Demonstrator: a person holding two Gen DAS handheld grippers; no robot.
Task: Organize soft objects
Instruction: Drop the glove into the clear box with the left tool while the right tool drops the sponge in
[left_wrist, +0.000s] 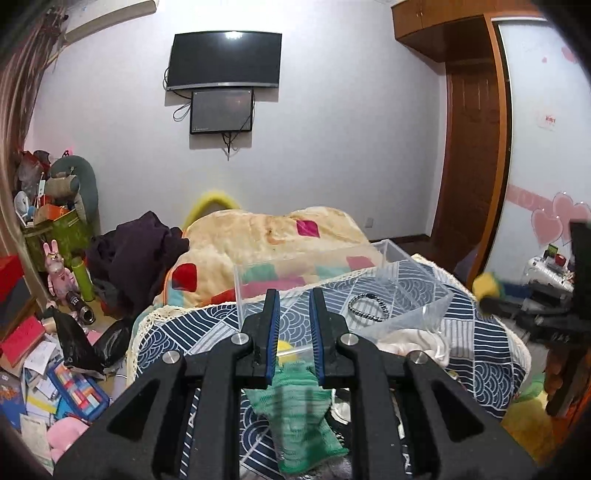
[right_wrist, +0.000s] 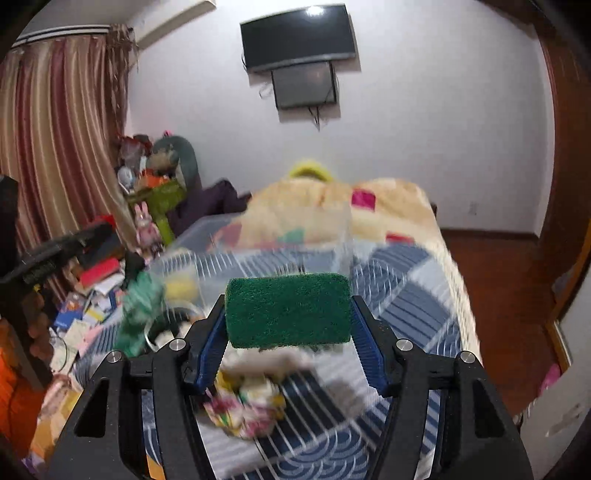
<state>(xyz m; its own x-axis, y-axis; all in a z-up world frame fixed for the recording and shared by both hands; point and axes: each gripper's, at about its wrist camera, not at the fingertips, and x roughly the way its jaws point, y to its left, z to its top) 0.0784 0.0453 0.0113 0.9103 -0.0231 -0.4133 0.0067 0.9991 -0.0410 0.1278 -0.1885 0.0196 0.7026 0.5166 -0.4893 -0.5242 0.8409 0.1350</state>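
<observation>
A green knitted cloth hangs down from my left gripper, whose jaws are shut on it over the bed. The right wrist view shows the same cloth blurred at the left. My right gripper holds a green scouring sponge crosswise, a pad pressing on each end, lifted above the bedcover. In the left wrist view that sponge shows a yellow side. A clear plastic box stands on the bed ahead with a beaded bracelet and a yellow piece in it.
A blue patterned cover and a cream blanket lie on the bed. A white cloth and a floral cloth lie near the box. Books, bags and plush toys crowd the floor on the left. A wooden wardrobe stands on the right.
</observation>
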